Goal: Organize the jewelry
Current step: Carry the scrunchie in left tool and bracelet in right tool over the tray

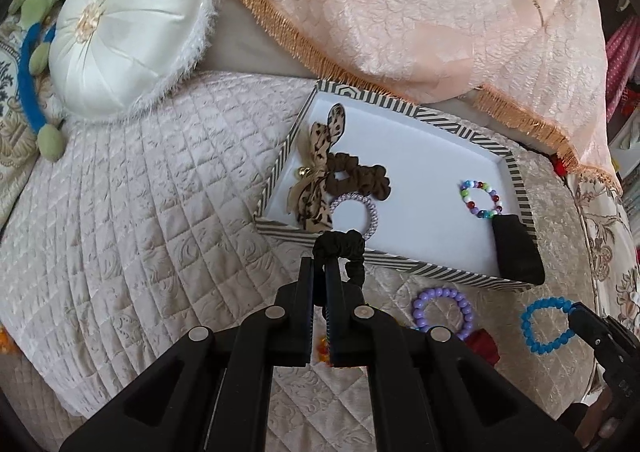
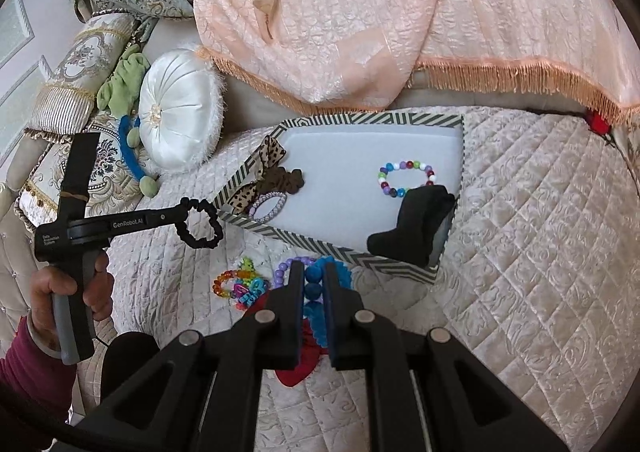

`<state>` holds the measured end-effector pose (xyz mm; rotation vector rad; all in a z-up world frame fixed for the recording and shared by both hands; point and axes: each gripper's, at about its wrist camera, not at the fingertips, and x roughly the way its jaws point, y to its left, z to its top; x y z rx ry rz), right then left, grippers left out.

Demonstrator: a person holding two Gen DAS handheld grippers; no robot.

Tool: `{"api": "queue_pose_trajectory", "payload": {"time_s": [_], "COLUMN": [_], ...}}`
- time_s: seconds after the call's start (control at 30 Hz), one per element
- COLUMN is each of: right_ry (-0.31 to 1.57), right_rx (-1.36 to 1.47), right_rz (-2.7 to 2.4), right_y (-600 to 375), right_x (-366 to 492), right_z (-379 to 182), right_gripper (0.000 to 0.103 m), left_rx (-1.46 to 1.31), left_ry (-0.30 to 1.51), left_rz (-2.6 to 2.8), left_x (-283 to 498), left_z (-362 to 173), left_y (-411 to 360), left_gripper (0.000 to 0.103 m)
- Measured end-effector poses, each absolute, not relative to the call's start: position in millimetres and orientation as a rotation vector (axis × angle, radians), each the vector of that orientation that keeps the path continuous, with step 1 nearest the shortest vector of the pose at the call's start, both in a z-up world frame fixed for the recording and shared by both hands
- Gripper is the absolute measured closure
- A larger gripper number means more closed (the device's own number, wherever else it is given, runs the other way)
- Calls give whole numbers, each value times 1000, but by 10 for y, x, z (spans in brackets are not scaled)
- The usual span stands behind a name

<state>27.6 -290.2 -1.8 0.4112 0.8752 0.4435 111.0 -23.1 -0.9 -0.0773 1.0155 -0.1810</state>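
Observation:
In the left wrist view my left gripper point(image 1: 320, 262) is shut on a black scrunchie point(image 1: 340, 246), held up just in front of the striped tray's near rim point(image 1: 404, 265). The right wrist view shows my right gripper point(image 2: 313, 272) shut on a blue bead bracelet point(image 2: 314, 284), lifted over the quilt short of the tray point(image 2: 320, 248). From the left wrist view the same blue bracelet point(image 1: 540, 328) hangs from the right gripper point(image 1: 576, 312). The tray holds a leopard bow tie point(image 1: 318, 156), a brown scrunchie point(image 1: 356, 176), a lilac coil tie point(image 1: 354, 208) and a multicolour bead bracelet point(image 1: 482, 198).
A black block point(image 1: 516, 248) leans in the tray's near right corner. On the quilt before the tray lie a purple bead bracelet point(image 1: 442, 308), a red piece point(image 1: 484, 346) and colourful small beads point(image 2: 238, 286). A white round cushion point(image 1: 124, 32) and peach fringed cloth point(image 1: 420, 12) lie behind.

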Motion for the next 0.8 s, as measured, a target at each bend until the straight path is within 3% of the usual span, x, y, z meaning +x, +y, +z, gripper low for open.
{"api": "queue_pose_trajectory", "payload": {"time_s": [0.8], "right_ry": [871], "right_rx": [390], "right_rz": [435], "right_y": [-2912], "right_x": [405], "right_z": [27], "right_gripper": [94], "left_rx": [-35], "left_ry": [991], "left_rz": [-199], "left_x": [1295], "left_z": [147], "left_y": [-456], "left_gripper": [103]}}
